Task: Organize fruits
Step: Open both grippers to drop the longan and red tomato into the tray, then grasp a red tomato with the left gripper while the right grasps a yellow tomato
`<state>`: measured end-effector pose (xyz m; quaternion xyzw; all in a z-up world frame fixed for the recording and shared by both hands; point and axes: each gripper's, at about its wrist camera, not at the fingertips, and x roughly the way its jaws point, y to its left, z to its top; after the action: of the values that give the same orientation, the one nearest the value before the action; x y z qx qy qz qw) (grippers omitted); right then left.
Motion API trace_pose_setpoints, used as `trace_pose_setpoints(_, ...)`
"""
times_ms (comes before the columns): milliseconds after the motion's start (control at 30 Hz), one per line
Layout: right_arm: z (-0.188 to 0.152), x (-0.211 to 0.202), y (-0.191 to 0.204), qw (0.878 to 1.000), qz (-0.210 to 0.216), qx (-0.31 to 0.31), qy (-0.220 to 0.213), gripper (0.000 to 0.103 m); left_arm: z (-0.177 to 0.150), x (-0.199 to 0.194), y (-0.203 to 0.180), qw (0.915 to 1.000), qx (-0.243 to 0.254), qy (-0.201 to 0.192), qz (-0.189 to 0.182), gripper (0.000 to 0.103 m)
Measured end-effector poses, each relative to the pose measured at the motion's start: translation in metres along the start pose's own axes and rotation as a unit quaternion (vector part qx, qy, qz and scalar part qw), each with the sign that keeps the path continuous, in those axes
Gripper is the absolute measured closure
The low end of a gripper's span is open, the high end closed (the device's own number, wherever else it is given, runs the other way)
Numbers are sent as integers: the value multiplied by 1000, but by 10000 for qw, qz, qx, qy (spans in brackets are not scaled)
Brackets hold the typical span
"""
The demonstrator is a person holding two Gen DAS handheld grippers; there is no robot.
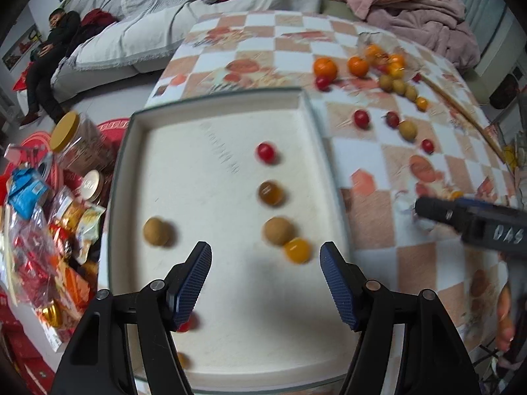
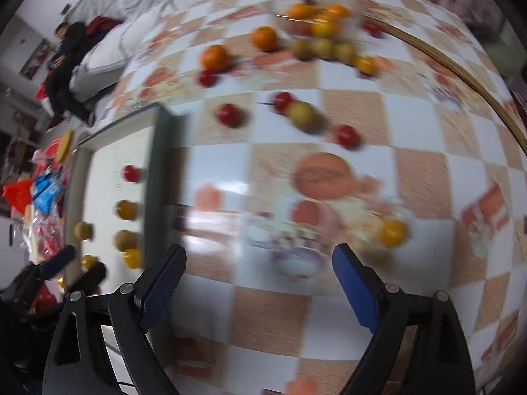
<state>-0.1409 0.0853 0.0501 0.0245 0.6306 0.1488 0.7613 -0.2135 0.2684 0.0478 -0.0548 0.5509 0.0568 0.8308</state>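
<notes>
A white tray (image 1: 158, 125) lies on the checkered table and holds several small fruits: a red tomato (image 1: 266, 153), brown longans (image 1: 279, 230) and a yellow one (image 1: 297, 250). My left gripper (image 1: 265, 258) hovers open and empty over the tray's near half. More fruit lies loose on the table: oranges (image 1: 325, 67), red tomatoes (image 1: 361, 118) and longans (image 1: 407, 130). My right gripper (image 2: 258, 261) is open and empty over the tablecloth, right of the tray (image 2: 164, 151). A yellow fruit (image 2: 392, 232) lies just beyond its right finger. The right wrist view is motion-blurred.
Snack packets and jars (image 1: 75, 138) crowd the floor left of the table. A sofa (image 1: 131, 33) with a seated person (image 1: 56, 33) stands behind. A pink blanket (image 1: 411, 3) lies at the back right. A wooden hoop edge (image 2: 461, 75) runs along the table's right.
</notes>
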Motion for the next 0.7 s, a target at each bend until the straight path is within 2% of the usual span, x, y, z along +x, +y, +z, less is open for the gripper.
trace_pose_setpoints(133,-7,0,-42,9988,-279,408,57,11,23,0,-30,9995,245,-111,-180,33)
trace_pose_setpoints(267,-9,0,-64,9977,-395,544,37,11,44,6,-56,9986,406,-185,-283,33)
trace_pose_setpoints(433,-7,2,-76,9978,-500,432,17,11,72,27,-80,9979,555,-253,-235,33)
trace_pose_setpoints(700,6,17,-80,9978,-655,102,-52,10,106,74,-97,9979,623,-177,-13,33)
